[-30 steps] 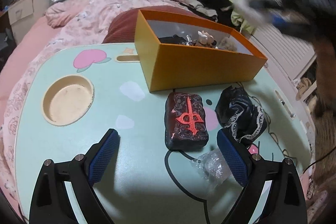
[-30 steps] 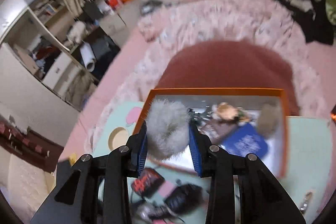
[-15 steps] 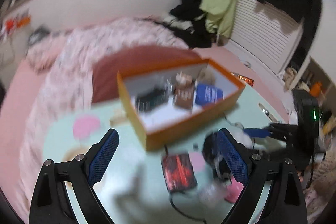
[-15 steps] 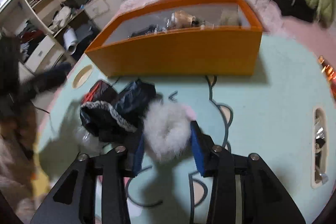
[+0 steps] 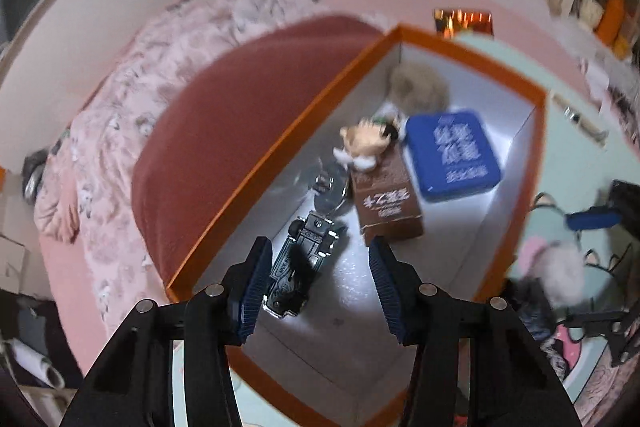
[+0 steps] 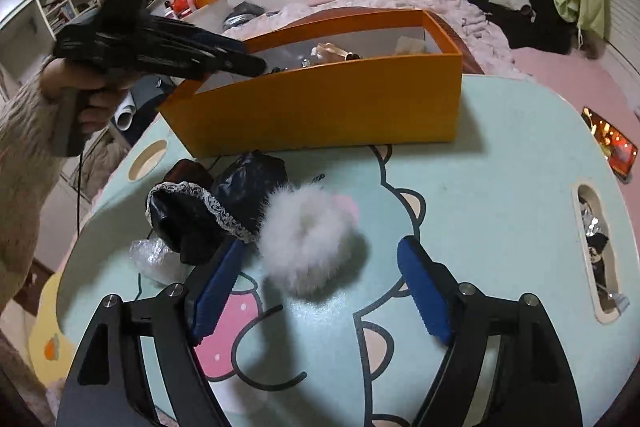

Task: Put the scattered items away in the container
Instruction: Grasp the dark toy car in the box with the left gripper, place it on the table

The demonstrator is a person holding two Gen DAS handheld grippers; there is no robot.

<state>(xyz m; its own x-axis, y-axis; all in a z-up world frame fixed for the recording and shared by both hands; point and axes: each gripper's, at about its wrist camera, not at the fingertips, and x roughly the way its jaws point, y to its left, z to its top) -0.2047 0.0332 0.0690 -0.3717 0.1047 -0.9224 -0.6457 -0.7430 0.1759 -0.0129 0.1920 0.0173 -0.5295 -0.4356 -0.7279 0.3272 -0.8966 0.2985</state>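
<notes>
Our right gripper (image 6: 322, 291) is opening around the white fluffy pom-pom (image 6: 310, 239) w/ black lace-trimmed pouch (image 6: 192, 219) beside; left gripper (image 5: 320, 287), closing on nothing, points into the orange cardboard box (image 5: 280, 147).

Both grippers working apart, one closing, one opening

The left gripper (image 5: 318, 283) is pointing steeply downward with its jaws closing and nothing pressed between its blue pads; in the right wrist view a hand (image 6: 94, 99) in a knitted sleeve is gripping its handle. The right gripper (image 6: 322, 291) is tilting down, its jaws opening wide, its pads (image 6: 426, 297) pressing on nothing.
</notes>
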